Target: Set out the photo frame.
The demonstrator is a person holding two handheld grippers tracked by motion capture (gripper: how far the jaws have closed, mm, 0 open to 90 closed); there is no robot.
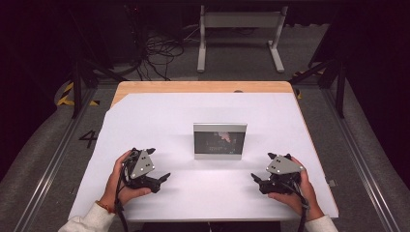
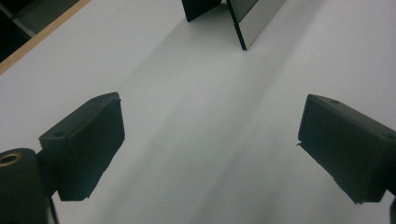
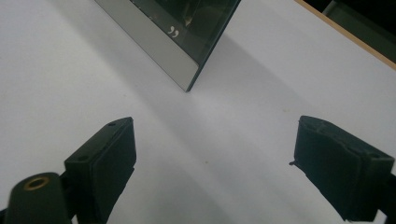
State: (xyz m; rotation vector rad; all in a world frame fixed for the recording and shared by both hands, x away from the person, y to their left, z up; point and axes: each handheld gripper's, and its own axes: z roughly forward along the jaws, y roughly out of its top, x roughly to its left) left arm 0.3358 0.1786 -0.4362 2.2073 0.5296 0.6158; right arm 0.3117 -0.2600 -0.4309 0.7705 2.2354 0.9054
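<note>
Picture frame: a silver-edged picture frame (image 1: 220, 140) stands upright at the centre of the high view, on the white sheet (image 1: 164, 116).
Left gripper: left gripper (image 1: 162, 179) at lower left of the high view, jaws spread wide, holding nothing.
Right gripper: right gripper (image 1: 257, 180) at lower right, jaws equally wide, empty.
Left gripper view: adds the frame's dark back prop (image 2: 201, 9) at the top.
Right gripper view: adds white quotation marks (image 3: 173, 31) on the glass.
Edges: wooden table edge (image 1: 203, 86) shows beyond the sheet.
Open room: bare sheet between both grippers and the frame.
</note>
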